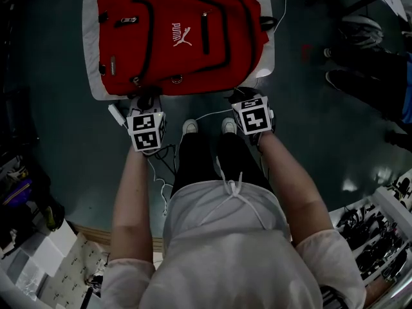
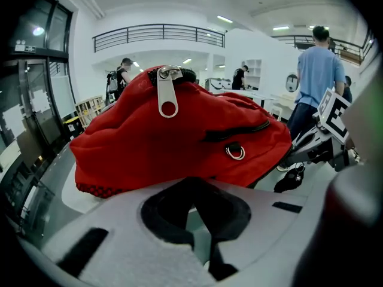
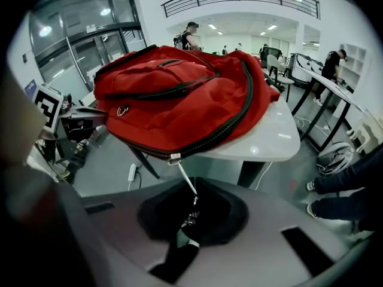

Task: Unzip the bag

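Tongs come nearest. The right tongs (image 3: 188,220) are pinched tight on the thin silver zip pull (image 3: 185,183). The pull runs straight up to its small metal slider (image 3: 175,158) on the black zip track (image 3: 230,124) along the near side of the red fabric backpack (image 3: 179,94). The left tongs (image 2: 200,235) stand only a narrow slit apart with nothing in it; the backpack's lower seam sits just above them, not between them.

In the head view both pairs sit at the near edge of the white glossy worktop (image 1: 91,56), the left by the bag's near left corner, the right by its near right corner. The person's white shoes (image 1: 190,126) are on the dark floor (image 1: 71,147) between them. A white power strip (image 1: 116,114) and loose white cables (image 1: 158,172) lie below the near left corner; the floor beyond them to the left is open.

The backpack lies flat and covers almost the whole worktop, leaving thin bare strips along the left and near edges. The right gripper view shows a wider bare patch toward the right edge, and one bag corner jutting past the worktop's edge. A silver D-ring (image 2: 235,152) hangs on the bag's near face, and a broad silver zip tab (image 2: 168,97) hangs at its crest.

Another person's dark legs (image 1: 367,76) stand well apart from the right edge.
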Available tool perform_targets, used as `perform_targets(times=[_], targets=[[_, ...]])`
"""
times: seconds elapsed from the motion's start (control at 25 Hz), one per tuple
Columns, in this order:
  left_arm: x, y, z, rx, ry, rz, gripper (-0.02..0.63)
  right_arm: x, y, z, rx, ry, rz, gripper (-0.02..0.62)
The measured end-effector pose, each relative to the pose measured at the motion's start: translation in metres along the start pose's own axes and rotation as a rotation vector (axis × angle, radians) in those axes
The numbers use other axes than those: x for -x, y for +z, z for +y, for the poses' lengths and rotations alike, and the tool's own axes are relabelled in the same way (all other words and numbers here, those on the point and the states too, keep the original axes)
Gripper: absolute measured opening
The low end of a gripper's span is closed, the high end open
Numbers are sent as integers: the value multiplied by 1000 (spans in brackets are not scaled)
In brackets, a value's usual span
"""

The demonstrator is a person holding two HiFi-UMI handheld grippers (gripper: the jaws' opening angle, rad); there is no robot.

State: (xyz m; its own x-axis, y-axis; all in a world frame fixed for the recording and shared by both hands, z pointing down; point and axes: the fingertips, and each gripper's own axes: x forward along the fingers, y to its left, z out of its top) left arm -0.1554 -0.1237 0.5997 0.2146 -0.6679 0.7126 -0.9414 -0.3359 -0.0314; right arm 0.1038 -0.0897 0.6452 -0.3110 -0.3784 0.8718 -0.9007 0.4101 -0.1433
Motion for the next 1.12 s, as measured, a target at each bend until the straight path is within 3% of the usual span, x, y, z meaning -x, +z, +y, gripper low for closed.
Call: perform_targets(times=[0.32,0.6,1.0,1.12], targets=[[-1,-2,1,58,46,30,20,9,-2,-44,-37,3,18,27],[-2,-3,2,75,83,31,20,11,6,-63,53,-18,32,26],[-3,-3,1,66,76,41,20,12,7,-83,-49,-22,69,28],[-4,-3,2,87,68,45,20,11,6,-77,-37,-21,64,29]])
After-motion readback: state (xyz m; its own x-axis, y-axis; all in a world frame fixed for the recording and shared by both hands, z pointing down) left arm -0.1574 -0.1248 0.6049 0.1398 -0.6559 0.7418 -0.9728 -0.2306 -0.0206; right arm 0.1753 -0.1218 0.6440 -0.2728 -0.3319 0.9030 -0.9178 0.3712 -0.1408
